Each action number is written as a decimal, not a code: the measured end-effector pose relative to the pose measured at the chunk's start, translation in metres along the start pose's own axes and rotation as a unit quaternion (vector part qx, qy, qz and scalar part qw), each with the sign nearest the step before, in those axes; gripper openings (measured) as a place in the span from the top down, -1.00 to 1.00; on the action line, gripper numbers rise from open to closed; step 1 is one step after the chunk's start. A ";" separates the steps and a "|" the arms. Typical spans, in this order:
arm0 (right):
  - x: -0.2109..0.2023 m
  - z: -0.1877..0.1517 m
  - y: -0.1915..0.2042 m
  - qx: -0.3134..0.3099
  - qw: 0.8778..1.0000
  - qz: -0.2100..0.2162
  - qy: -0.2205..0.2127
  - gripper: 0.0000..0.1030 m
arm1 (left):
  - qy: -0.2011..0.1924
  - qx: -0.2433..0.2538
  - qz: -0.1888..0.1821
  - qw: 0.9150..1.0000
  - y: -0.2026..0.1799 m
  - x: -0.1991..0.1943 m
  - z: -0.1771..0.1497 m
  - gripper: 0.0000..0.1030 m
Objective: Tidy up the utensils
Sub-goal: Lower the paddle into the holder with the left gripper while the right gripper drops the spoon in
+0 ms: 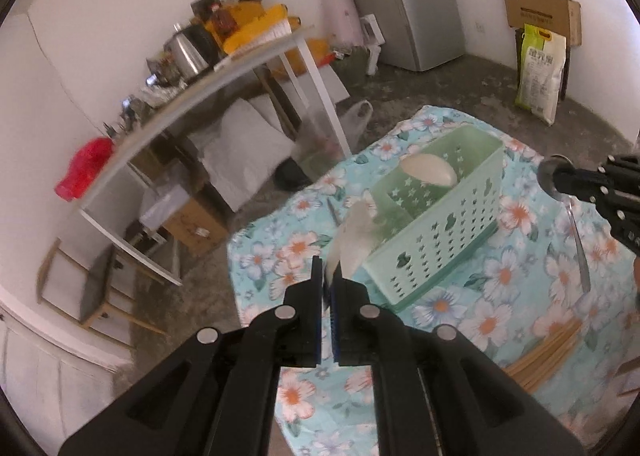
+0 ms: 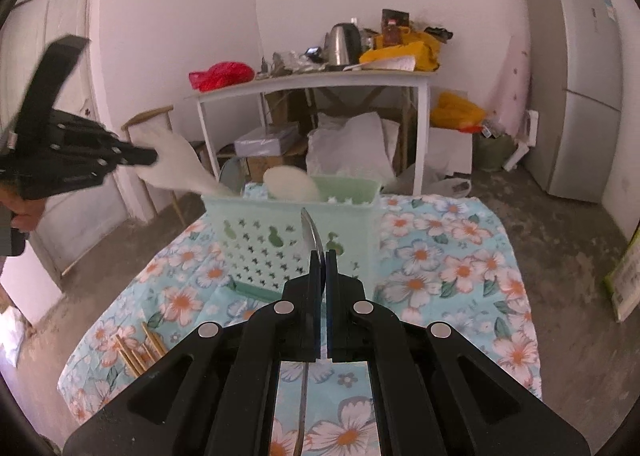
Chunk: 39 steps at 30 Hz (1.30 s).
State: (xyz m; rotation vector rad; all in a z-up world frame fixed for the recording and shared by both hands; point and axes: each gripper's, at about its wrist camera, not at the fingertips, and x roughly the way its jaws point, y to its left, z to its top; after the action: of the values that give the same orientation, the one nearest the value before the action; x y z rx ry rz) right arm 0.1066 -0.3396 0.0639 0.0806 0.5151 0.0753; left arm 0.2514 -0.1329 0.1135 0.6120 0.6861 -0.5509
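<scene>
In the left wrist view, low centre, the left gripper [image 1: 328, 272] has its fingers clamped on a white rice paddle [image 1: 354, 240], whose blade rises from between the pads toward the green basket [image 1: 440, 232] at centre frame, where another white paddle [image 1: 430, 171] stands. In the right wrist view, the right gripper [image 2: 324, 268] pinches a metal spoon [image 2: 312, 234] edge-on, its bowl above the fingertips before the basket. Wooden chopsticks [image 2: 138, 350] lie lower left on the floral tablecloth [image 2: 460, 264].

White paddle [image 1: 352, 240] blurred; chopsticks [image 1: 544, 352] partly cut off.
</scene>
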 end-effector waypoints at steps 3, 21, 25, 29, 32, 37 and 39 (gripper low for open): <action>-0.003 0.005 -0.008 0.007 1.000 0.003 -0.007 1.00 | 0.002 -0.026 -0.023 0.999 0.004 0.009 0.006 0.90; -0.013 0.088 -0.029 0.066 0.987 0.060 -0.136 0.99 | -0.060 -0.193 -0.136 0.970 0.029 0.046 0.011 0.17; 0.012 0.108 -0.033 0.075 0.981 0.049 -0.173 0.99 | -0.069 -0.207 -0.142 0.965 0.028 0.046 0.006 0.16; 0.042 0.112 -0.037 0.085 0.977 0.043 -0.192 0.99 | -0.077 -0.214 -0.138 0.964 0.028 0.047 0.001 0.13; 0.062 0.105 -0.033 0.070 0.980 0.028 -0.186 0.99 | -0.082 -0.224 -0.132 0.962 0.030 0.050 -0.002 0.10; 0.087 0.079 -0.035 0.056 0.989 0.015 -0.136 0.99 | -0.089 -0.217 -0.094 0.968 0.023 0.062 -0.004 0.08; 0.090 0.069 -0.038 0.063 0.991 0.022 -0.117 0.98 | -0.087 -0.215 -0.083 0.969 0.020 0.069 -0.005 0.08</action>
State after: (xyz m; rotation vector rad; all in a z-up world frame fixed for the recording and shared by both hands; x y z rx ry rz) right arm 0.2208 -0.3734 0.0758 0.2222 0.2838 0.0748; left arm 0.3065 -0.1340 0.0676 0.1001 0.6675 -0.5800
